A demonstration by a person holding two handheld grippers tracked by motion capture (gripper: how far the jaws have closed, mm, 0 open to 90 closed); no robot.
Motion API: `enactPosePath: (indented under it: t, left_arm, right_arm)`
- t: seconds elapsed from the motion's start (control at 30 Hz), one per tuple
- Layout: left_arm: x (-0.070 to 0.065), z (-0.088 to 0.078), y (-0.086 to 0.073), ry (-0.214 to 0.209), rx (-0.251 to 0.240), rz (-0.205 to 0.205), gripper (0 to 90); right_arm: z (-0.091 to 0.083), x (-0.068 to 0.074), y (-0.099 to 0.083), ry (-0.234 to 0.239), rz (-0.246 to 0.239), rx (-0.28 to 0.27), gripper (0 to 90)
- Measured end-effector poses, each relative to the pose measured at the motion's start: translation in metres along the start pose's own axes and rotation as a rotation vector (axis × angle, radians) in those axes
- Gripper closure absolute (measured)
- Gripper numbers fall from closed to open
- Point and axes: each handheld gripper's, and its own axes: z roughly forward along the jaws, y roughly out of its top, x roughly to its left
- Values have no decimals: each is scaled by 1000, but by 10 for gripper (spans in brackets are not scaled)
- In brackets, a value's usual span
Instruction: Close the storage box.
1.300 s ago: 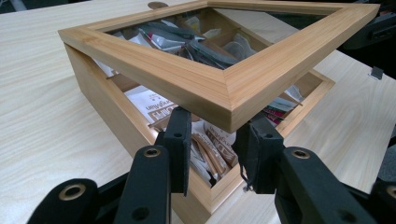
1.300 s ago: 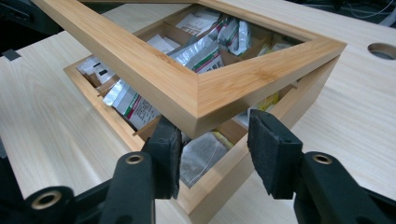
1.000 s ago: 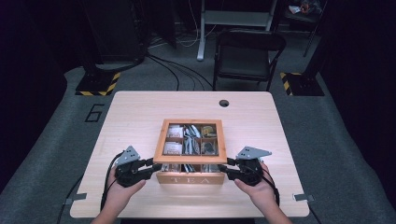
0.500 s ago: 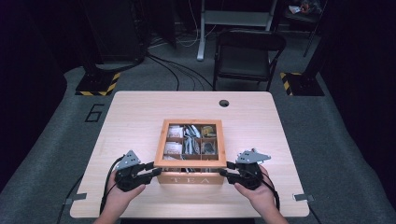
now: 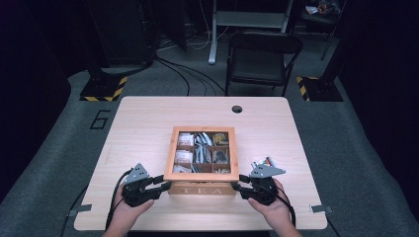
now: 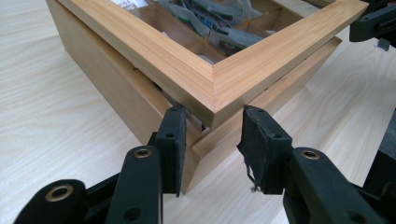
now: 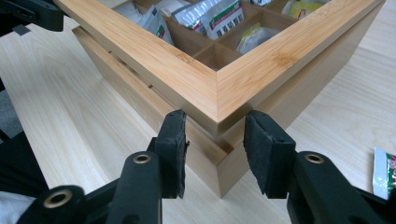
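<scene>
Two hand-held grippers I run flank the tea box (image 5: 200, 188) mid-desk (image 5: 148, 118): left hand-held gripper (image 5: 164, 183), jaws just opening, and right hand-held gripper (image 5: 238, 181) both straddle lid (image 6: 219, 77) corners unclamped; sachets (image 5: 201, 148) fill its compartments.

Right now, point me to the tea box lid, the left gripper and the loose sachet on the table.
tea box lid (image 6: 212, 79), left gripper view, near corner of its wooden frame.
left gripper (image 6: 212, 151), left gripper view, midway between its fingertips.
loose sachet (image 7: 385, 171), right gripper view, its visible end at the picture's edge.

chair (image 5: 262, 57) behind table (image 5: 148, 123); sachet (image 5: 263, 162) lying loose | hazard-striped bases (image 5: 104, 91) on floor
</scene>
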Motion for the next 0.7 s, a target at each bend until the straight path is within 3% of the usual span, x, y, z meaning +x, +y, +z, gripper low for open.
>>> enactPosePath:
  t: [0.1,0.13,0.17,0.37,0.7]
  left_arm:
    - [0,-1,-3,4,-10,-11,577]
    - [1,-3,-3,-12,-4,-10,576]
    - [1,-3,-3,-10,-24,-10,574]
    - [2,-5,-3,-6,-19,-17,538]
    - [11,-12,6,31,-57,-58,466]
  right_arm:
    - [1,2,-3,-6,1,18,581]
    - [1,1,-3,-5,-5,24,577]
    - [1,2,-4,-5,7,31,571]
    - [-10,-4,-4,-1,30,-34,577]
    - [-14,-9,0,-14,38,-54,546]
